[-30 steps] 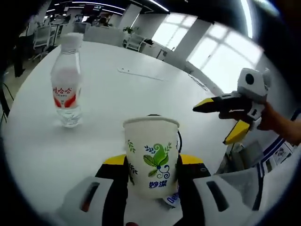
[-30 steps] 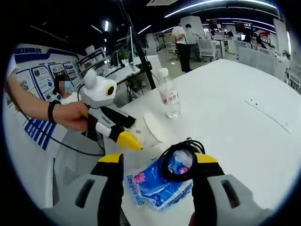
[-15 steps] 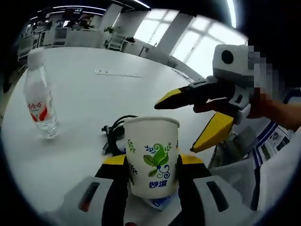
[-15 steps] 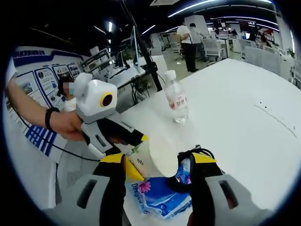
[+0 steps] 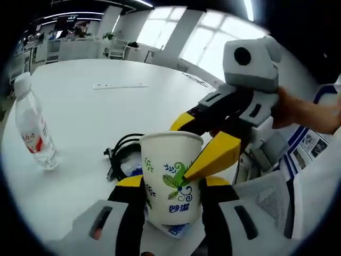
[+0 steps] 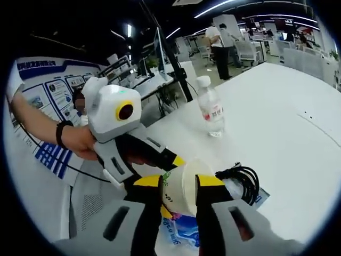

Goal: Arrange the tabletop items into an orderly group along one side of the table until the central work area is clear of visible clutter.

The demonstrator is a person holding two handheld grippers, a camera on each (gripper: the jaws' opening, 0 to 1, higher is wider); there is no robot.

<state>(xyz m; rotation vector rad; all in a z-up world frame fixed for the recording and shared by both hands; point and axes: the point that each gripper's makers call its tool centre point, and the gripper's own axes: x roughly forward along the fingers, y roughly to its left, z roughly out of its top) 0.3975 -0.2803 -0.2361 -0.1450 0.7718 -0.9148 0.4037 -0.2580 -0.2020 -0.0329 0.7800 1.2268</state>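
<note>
White round table [image 5: 85,106], far half bare. Water bottle [image 5: 33,125] upright at 9 o'clock in the left gripper view; at 1 o'clock [image 6: 211,111] in the right gripper view. Blue packet [image 6: 178,226] lies under a coil of black cable [image 5: 120,154], beside the cup.

Left gripper [image 5: 171,184]: jaws narrow, clamped on the paper cup [image 5: 171,178], held upright just above the packet.

Change over the last second: right gripper [image 6: 178,186] closed in from well apart; its jaws now straddle the cup's rim [image 6: 184,186]. Cannot tell whether they press it.

Judgement: a hand-over of the cup is under way; the left should release only once the right grips firmly. Grouping far from done.
</note>
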